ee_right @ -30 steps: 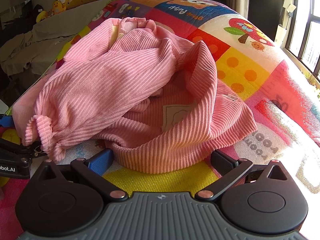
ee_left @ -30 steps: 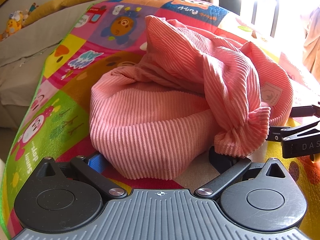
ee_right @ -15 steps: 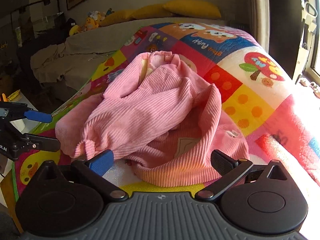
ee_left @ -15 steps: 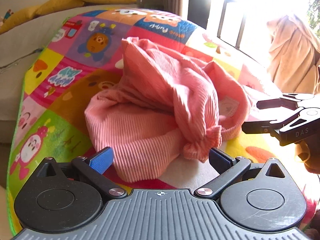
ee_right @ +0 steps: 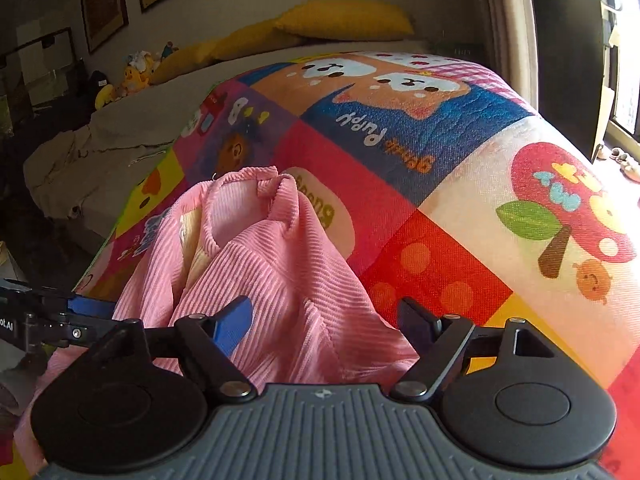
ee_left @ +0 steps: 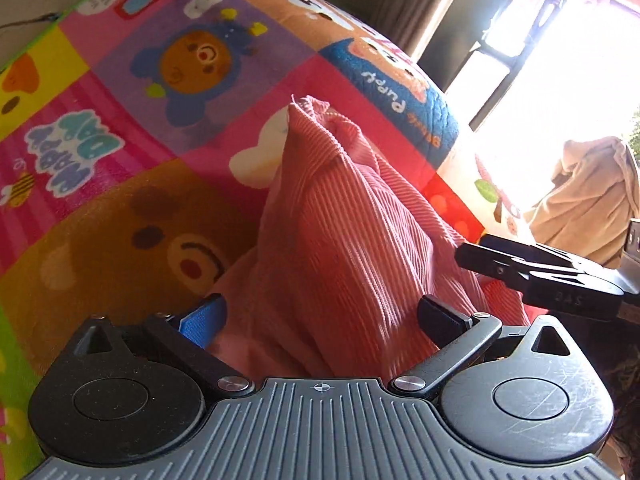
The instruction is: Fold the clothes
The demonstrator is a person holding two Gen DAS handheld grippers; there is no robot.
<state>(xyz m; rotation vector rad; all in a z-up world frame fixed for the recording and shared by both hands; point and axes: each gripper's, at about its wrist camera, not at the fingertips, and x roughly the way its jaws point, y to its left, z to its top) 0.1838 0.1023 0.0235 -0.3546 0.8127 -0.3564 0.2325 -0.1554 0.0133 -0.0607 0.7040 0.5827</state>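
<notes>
A pink ribbed garment lies crumpled in a heap on a colourful cartoon play mat, spread over a bed. The mat carries patchwork squares with a bear face, a puppy panel and a mushroom print.

In the left wrist view, the left gripper has its jaws spread wide, one finger with a blue pad at the left and a black one at the right. The garment's bulk rises between them and fills the gap, but neither finger is pressed onto the cloth. The right gripper enters from the right side, its tips at the garment's right edge; from here I cannot tell whether they touch the cloth.

In the right wrist view, the right gripper is likewise released, jaws parted with pink fabric bunched between the blue-padded finger and the black finger. The garment's upper edge stands up in a fold near the mat's middle. The left gripper shows at the left border, beside the garment's left edge.

Beyond the mat sit yellow pillows, a rumpled beige sheet and plush toys near the wall. A tan cloth hangs by the bright window
</notes>
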